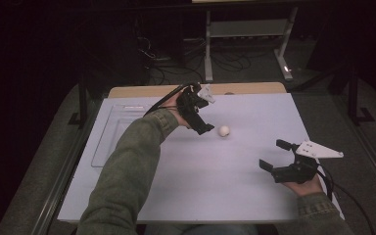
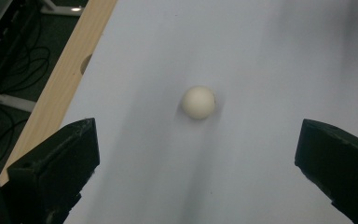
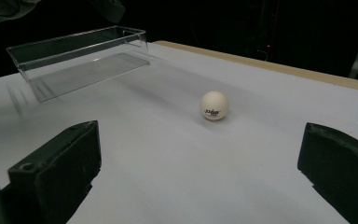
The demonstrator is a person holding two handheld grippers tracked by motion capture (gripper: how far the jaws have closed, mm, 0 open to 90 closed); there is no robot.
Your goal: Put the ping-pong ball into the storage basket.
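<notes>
Overall, a white sheet (image 1: 215, 181) covers a wood-edged table (image 1: 245, 88) in a dark room, with cables (image 1: 225, 61) on the floor and a metal stand (image 1: 247, 29) at top centre. One white ball (image 1: 223, 130) lies mid-table, and one clear tray (image 1: 110, 132) sits at centre left. There are two grippers: the left gripper (image 1: 203, 128), just left of the ball, has its jaws spread wide and empty; the right gripper (image 1: 274, 155), at lower right, is likewise released.

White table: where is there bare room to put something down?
The near stretch of the white table between the two forearms is bare, as is the far right corner. Tighter: around the ball by the left tongs, and the clear tray at left.
</notes>
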